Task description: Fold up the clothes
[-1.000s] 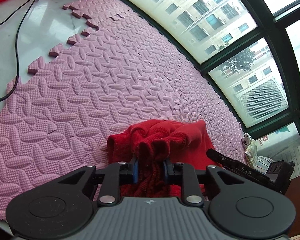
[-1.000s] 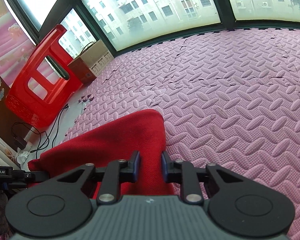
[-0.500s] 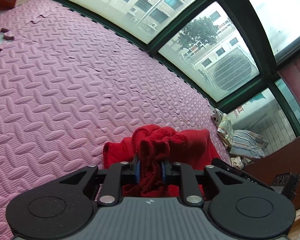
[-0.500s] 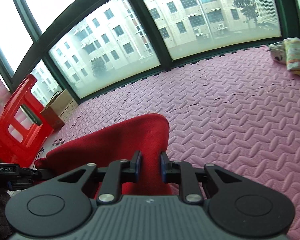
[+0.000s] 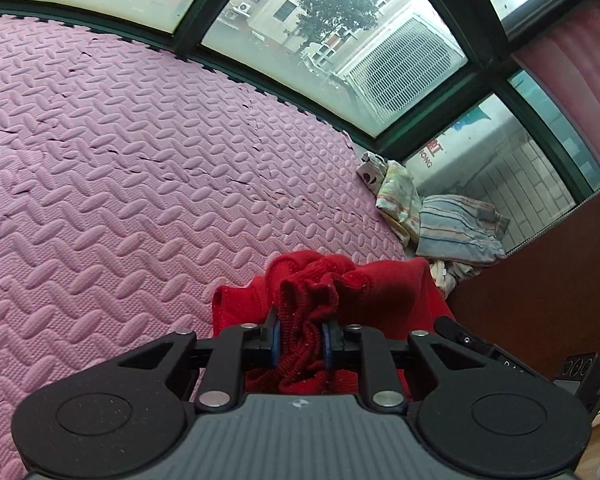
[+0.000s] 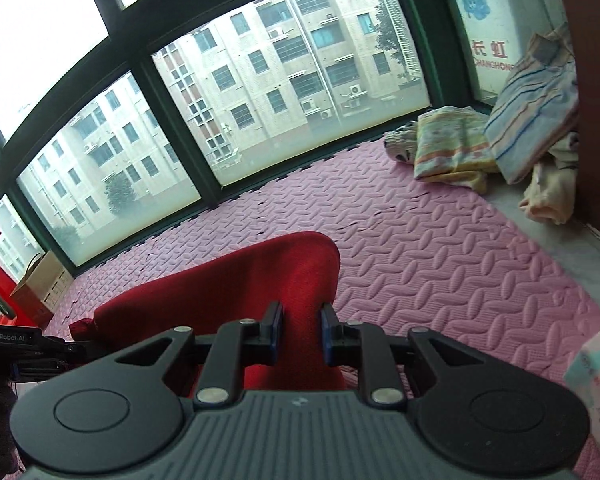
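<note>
Above the pink mat (image 5: pixel 132 168), the left tongs (image 5: pixel 300 334) are clenched on a bunched knit edge of the red sweater (image 5: pixel 380 292), which puffs up just ahead of the fingers. Off to that side the right tongs (image 6: pixel 300 332) grip a smoother fold of the same sweater (image 6: pixel 228 280), held raised over the mat (image 6: pixel 440 264), while striped clothes (image 6: pixel 532 120) lie heaped in the corner by the window (image 6: pixel 284 76)

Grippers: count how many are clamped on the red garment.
2. The left gripper pinches a bunched knit edge of the red garment between its fingers. The right gripper grips a smoother edge of it.
</note>
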A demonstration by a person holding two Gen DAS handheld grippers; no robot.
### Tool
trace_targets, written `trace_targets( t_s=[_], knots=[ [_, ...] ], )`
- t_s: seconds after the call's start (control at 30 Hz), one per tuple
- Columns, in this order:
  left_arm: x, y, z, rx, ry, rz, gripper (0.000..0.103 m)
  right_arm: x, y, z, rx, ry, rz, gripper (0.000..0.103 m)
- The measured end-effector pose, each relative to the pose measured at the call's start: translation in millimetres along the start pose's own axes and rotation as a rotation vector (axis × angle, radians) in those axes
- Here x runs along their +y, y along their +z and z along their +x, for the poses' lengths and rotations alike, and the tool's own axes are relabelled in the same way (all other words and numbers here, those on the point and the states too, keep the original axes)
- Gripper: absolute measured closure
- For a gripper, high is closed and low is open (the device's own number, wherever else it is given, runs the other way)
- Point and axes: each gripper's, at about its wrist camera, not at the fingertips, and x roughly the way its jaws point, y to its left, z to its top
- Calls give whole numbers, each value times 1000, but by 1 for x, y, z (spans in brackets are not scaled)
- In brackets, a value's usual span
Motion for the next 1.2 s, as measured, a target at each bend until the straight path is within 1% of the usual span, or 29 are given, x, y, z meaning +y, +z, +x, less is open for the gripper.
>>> trace_targets(
  t_s=[0.07, 0.1, 0.13, 0.2, 0.27, 0.3, 0.33, 0.4, 0.47, 0.53, 0.57, 0.6, 0.63, 0.73, 0.83, 1.0, 1.2],
  knots=[
    [-3, -2, 15, 26, 19, 10, 80, -11, -5, 4, 21, -29, 4, 84],
    [-3, -4, 20, 37, 36, 13, 79, -13, -6, 6, 29, -36, 4, 79],
    [-2, -5, 24, 42, 47, 12, 77, -17, -12, 9, 47, -62, -7, 79],
    [0, -7, 27, 45, 62, 8, 73, -19, -16, 8, 48, -84, -37, 78],
    [-1, -6, 23, 37, 70, 22, 68, -18, -16, 4, 43, -87, -58, 78],
    [-2, -5, 20, 30, 77, 31, 60, -17, -14, 2, 39, -77, -61, 78],
    [-3, -3, 16, 18, 87, 42, 56, -13, -11, 0, 34, -62, -69, 78],
    [-5, 2, 6, -15, 96, 55, 56, -3, -5, -2, 23, -31, -88, 75],
    [-7, 6, -5, -51, 94, 60, 56, 7, -1, 0, 23, 7, -105, 68],
    [-13, 9, -16, -85, 84, 73, 58, 19, 1, 6, 28, 34, -128, 68],
    [-18, 9, -20, -93, 66, 87, 58, 23, 1, 9, 32, 45, -137, 68],
    [-22, 8, -22, -94, 53, 98, 60, 30, 1, 16, 39, 59, -146, 68],
    [-28, 6, -23, -90, 36, 115, 65, 34, 1, 22, 47, 64, -154, 68],
    [-42, 3, -17, -63, -13, 148, 70, 39, 0, 34, 60, 67, -152, 68],
    [-52, 1, 0, -22, -50, 158, 71, 41, 0, 45, 70, 64, -142, 68],
    [-52, 5, 26, 13, -48, 138, 71, 42, 1, 58, 82, 53, -144, 67],
    [-37, 16, 46, 29, -24, 101, 71, 44, -3, 74, 105, 48, -143, 66]
  ],
)
